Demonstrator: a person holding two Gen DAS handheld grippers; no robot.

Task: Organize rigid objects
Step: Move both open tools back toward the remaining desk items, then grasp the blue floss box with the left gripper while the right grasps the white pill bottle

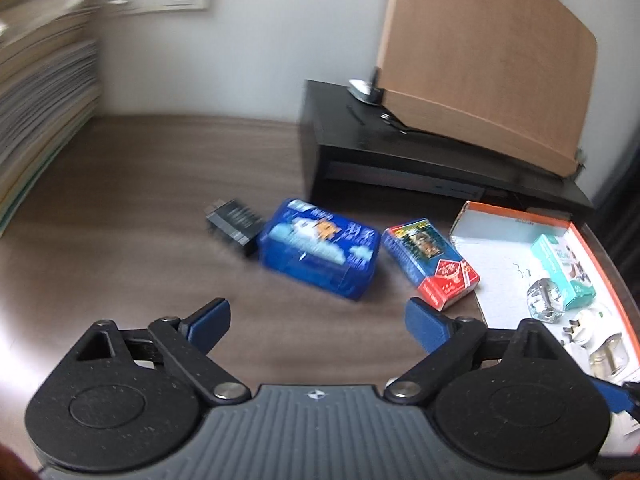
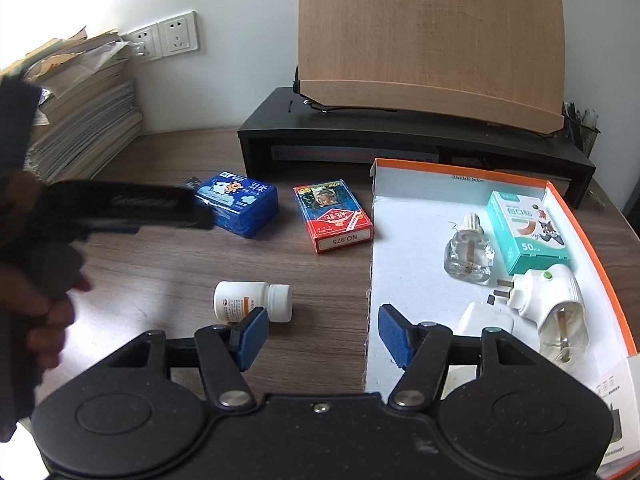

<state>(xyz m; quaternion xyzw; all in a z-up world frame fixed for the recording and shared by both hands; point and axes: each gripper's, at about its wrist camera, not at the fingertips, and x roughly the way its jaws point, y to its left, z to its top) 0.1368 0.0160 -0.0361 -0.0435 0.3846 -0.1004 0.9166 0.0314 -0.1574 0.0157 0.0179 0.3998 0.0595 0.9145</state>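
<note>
Two boxes on my wooden desk: one blue tissue pack, one red-and-blue card box; one white pill bottle; my left gripper and right gripper both gape empty

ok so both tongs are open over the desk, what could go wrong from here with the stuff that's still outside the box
1. The white pill bottle lies on its side beside the right tongs; a glancing pinch could roll it away.
2. The blue tissue pack touches a small dark object; the open left tongs might nudge or grab both.
3. The box already holds loose things near its torn edge, so a dropped card pack could knock the glass bottle.
</note>
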